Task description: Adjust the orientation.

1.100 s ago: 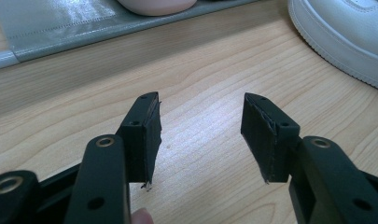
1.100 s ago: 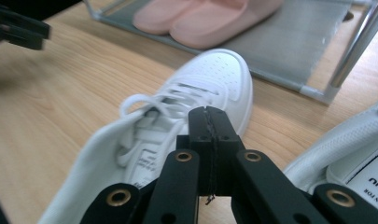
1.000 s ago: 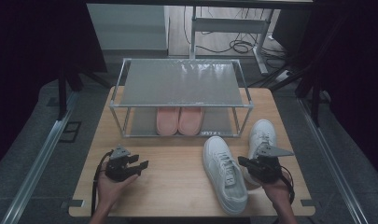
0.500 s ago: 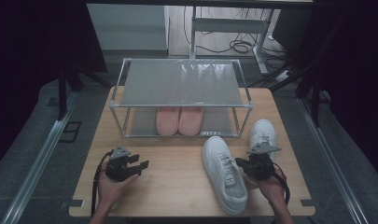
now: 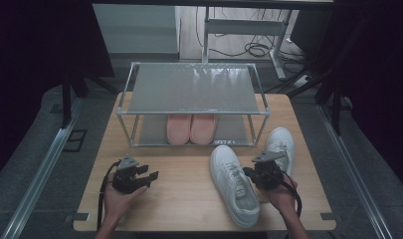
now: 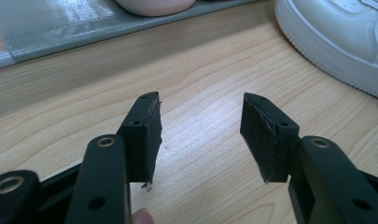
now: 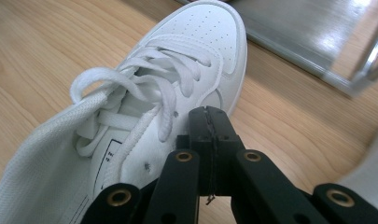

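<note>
high view shows a wooden table (image 5: 189, 194) with a metal shoe rack (image 5: 194, 94) at its far side and a pair of pink slippers (image 5: 191, 128) on the rack's lower shelf. two white sneakers lie in front of the rack at the right: the near sneaker (image 5: 235, 184) runs toe toward the rack and heel toward the table's front edge, and the far sneaker (image 5: 281, 146) sits just beside it, closer to the right edge.

the right gripper (image 5: 250, 173) is held low between the two sneakers, its tips at the near sneaker's side by the laces. right gripper view has its jaws pressed fully together with nothing between them, their tips just at the inner rim of that sneaker's (image 7: 144, 121) collar; whether they touch it is not clear.

the left gripper (image 5: 150, 177) sits at the table's left front, well apart from the shoes. left gripper view has its jaws spread wide over bare wood, holding nothing, with the sneaker's toe (image 6: 345, 37) at upper right and a slipper's edge (image 6: 154, 5) on the rack's shelf at the top.
</note>
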`<state>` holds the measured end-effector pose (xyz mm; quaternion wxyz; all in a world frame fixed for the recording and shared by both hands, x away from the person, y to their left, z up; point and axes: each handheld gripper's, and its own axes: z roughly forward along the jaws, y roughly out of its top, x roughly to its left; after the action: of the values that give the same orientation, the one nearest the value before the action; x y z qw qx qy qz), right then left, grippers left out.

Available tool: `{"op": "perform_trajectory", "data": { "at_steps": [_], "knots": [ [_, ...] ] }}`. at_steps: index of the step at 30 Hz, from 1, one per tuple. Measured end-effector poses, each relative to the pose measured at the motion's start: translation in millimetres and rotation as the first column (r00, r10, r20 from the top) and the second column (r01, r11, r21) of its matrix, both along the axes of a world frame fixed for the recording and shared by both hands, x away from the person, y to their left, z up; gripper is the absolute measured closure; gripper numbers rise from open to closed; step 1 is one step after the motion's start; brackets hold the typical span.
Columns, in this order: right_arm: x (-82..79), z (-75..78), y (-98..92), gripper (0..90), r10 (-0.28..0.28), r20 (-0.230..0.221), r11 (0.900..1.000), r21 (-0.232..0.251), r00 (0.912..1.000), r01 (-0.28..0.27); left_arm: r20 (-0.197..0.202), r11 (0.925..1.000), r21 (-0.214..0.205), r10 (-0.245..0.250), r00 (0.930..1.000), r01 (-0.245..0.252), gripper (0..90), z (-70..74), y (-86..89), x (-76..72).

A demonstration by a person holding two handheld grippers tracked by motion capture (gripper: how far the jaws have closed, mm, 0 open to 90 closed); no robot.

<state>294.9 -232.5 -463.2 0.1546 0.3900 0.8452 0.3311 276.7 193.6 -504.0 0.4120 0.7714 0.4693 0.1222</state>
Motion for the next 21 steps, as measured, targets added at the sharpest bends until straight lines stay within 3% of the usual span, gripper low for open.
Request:
{"op": "perform_trajectory", "data": {
  "at_steps": [9, 21],
  "knots": [
    [7.5, -0.3, 16.8, 90.0, 0.058, -0.003, 0.9983, 0.002, 0.9983, -0.058, -0.004, 1.0000, 0.001, 0.005, 1.0000, -0.005, 48.3, -0.6, 1.3, 0.1],
    [10.6, -3.4, 26.5, 90.0, 0.080, 0.001, 0.9963, 0.031, 0.9968, -0.080, -0.006, 1.0000, 0.001, 0.005, 1.0000, -0.005, 48.3, -1.5, 0.9, 0.3]
  ]
}}
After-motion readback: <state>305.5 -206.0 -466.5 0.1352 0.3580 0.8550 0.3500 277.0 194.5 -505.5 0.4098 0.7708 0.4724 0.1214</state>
